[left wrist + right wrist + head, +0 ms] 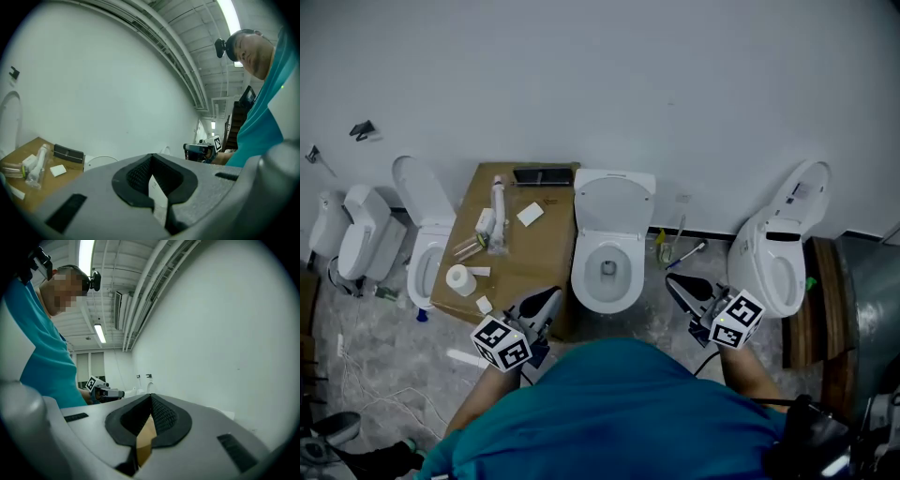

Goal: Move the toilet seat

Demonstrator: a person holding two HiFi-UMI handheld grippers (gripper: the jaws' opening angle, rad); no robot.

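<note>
The white toilet (607,272) stands against the wall in the middle of the head view, its seat and lid (614,202) raised upright over the open bowl. My left gripper (546,302) hovers at the bowl's front left, shut with nothing between its jaws. My right gripper (675,284) is at the bowl's front right, also shut and empty. Neither touches the toilet. In the left gripper view the jaws (151,157) meet at the tip, and the lid's top edge (101,161) shows beyond them. In the right gripper view the jaws (151,397) are likewise closed together.
A cardboard box (525,258) left of the toilet carries a paper roll (459,278), tubes and a black device (543,175). Other toilets stand at far left (427,234) and at right (778,253). A bottle and brush (675,248) lie on the floor between. A wooden pallet (825,309) is at right.
</note>
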